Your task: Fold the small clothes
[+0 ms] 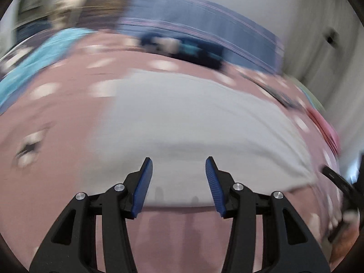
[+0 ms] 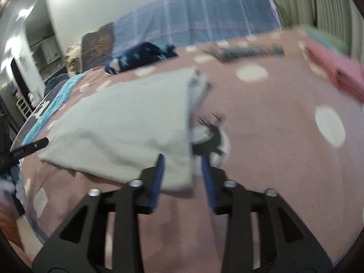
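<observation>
Pink bedspread (image 2: 273, 118) with white dots fills both views, blurred by camera motion; blue plaid bedding (image 2: 204, 22) runs along 12 o'clock against a pale wall. Pink folded pile (image 2: 336, 72) sits at 2 o'clock in the right view, well apart from the work area, likely finished pieces set aside. Dark navy garment (image 2: 145, 54) lies bunched at 11 o'clock, near the plaid, probably waiting its turn.

Grey garment (image 1: 182, 122) lies flat on the bedspread, centre of the left view, centre-left in the right view. Plain light grey, soft creases, one straight edge on its right side with layered edges showing at the far corner, so it looks already folded at least once. Laid flat so the next fold can be taken from the near edge, I judge.

Left gripper (image 1: 179, 177) hovers over the near edge at 6 o'clock, jaws apart, nothing between the pads. Right gripper (image 2: 183, 173) sits at the garment's near right corner at 6 o'clock, jaws apart; the corner lies between them but the pads do not press it.
</observation>
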`<state>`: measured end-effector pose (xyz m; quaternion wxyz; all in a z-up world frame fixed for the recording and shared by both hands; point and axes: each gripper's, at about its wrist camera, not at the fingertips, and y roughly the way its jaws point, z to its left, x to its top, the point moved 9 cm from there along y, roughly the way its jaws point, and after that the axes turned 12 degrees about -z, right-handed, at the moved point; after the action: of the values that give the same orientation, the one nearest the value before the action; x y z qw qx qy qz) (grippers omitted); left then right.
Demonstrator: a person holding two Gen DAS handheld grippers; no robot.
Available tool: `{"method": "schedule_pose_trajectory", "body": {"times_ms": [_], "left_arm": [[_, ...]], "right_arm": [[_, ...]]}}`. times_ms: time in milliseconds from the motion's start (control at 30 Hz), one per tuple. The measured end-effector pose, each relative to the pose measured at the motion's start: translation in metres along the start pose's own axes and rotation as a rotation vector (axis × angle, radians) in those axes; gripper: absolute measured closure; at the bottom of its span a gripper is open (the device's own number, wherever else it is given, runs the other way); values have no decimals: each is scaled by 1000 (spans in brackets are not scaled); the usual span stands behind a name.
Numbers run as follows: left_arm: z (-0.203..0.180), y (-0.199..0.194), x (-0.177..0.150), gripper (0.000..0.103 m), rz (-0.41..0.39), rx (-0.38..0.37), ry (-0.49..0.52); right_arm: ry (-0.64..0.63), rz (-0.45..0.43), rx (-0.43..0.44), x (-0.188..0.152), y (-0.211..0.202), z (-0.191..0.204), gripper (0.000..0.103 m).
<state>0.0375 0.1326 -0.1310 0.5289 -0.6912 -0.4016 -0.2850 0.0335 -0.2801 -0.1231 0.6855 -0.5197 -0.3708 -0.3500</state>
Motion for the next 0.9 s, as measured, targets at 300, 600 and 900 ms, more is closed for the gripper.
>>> {"method": "schedule_pose_trajectory", "body": {"times_ms": [300,600,900], "left_arm": [[100,-28,-10,54,-41,65,-201],[94,-7,1,58,-49,-43,-72],[73,32,2,65,85,-217,52]], "right_arm": [[-150,-23,-15,30,11,73,20],[-325,96,65,42,69,187,62],[-405,198,203,36,126,291,82]]}}
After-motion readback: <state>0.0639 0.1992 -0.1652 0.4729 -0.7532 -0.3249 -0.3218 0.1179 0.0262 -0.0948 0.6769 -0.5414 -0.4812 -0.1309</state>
